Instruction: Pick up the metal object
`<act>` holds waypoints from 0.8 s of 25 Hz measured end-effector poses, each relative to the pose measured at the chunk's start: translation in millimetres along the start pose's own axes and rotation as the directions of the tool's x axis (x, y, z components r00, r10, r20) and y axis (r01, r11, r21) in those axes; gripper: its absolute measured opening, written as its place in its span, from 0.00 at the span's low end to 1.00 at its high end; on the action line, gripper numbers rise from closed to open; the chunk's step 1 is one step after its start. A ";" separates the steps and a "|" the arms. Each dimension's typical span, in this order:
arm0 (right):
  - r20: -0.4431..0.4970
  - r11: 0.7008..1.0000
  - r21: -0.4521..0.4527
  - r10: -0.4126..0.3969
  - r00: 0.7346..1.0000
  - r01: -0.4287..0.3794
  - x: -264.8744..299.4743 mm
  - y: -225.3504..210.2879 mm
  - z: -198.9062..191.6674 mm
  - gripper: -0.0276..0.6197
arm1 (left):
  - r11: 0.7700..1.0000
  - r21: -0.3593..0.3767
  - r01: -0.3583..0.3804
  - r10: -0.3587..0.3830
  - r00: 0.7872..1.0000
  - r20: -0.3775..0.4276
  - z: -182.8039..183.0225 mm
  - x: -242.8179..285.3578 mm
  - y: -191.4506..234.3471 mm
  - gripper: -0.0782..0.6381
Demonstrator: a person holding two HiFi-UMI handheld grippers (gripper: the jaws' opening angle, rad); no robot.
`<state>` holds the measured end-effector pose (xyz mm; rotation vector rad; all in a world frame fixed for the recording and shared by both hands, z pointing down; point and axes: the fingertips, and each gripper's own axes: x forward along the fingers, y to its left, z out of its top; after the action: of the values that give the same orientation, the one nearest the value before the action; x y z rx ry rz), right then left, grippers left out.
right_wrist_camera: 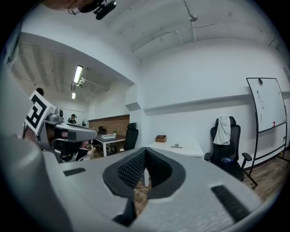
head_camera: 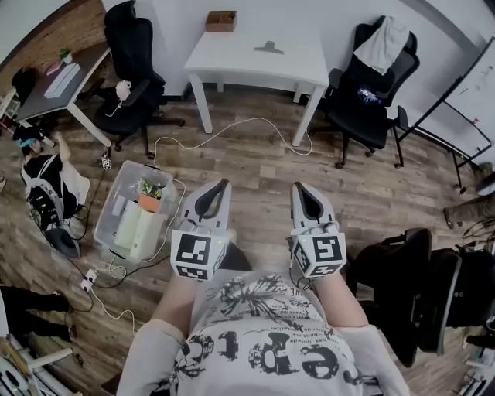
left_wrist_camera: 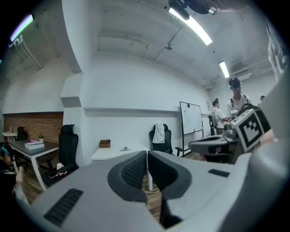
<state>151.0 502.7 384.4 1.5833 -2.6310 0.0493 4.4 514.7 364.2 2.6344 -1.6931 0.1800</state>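
Observation:
A small grey metal object (head_camera: pixel 268 48) lies on the white table (head_camera: pixel 232 58) across the room, near its middle. It shows again as a small shape (right_wrist_camera: pixel 176 146) on the tabletop in the right gripper view and faintly (left_wrist_camera: pixel 125 148) in the left gripper view. My left gripper (head_camera: pixel 225 184) and right gripper (head_camera: pixel 295 186) are held side by side close to my chest, far short of the table. Both point toward it. Each has its jaws pressed together with nothing between them.
A brown box (head_camera: pixel 221 21) sits at the table's far left corner. Black office chairs (head_camera: pixel 371 85) (head_camera: pixel 131 69) flank the table. A clear bin (head_camera: pixel 131 207) and cables lie on the wood floor at left. A whiteboard (left_wrist_camera: pixel 191 118) stands right; people stand behind.

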 end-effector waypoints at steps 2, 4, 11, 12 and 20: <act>0.006 1.000 0.013 0.001 1.000 -0.001 4.6 -3.3 1.2 0.03 | 1.000 0.002 0.000 0.000 1.000 -0.003 -0.2 4.6 1.0 0.13; 0.000 1.000 0.013 -0.008 1.000 0.008 10.6 -8.6 0.2 0.03 | 1.000 0.001 -0.002 0.002 1.000 -0.006 -1.0 10.0 2.8 0.13; -0.026 1.000 0.013 -0.018 1.000 0.018 50.3 -26.9 -11.1 0.03 | 1.000 -0.023 -0.015 0.015 1.000 -0.016 -11.7 45.9 24.8 0.13; -0.032 1.000 0.013 -0.018 0.999 0.019 59.4 -29.6 -13.5 0.03 | 1.000 -0.027 -0.015 0.014 1.000 -0.019 -13.9 54.8 30.2 0.13; -0.052 0.998 0.014 -0.065 0.997 0.065 171.1 -74.8 -4.3 0.03 | 0.999 -0.041 0.029 -0.030 0.999 -0.022 -6.8 167.0 96.4 0.13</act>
<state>137.4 317.2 401.1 1.6484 -2.5452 0.1062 -15.1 323.5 381.9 2.6158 -1.6322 0.1727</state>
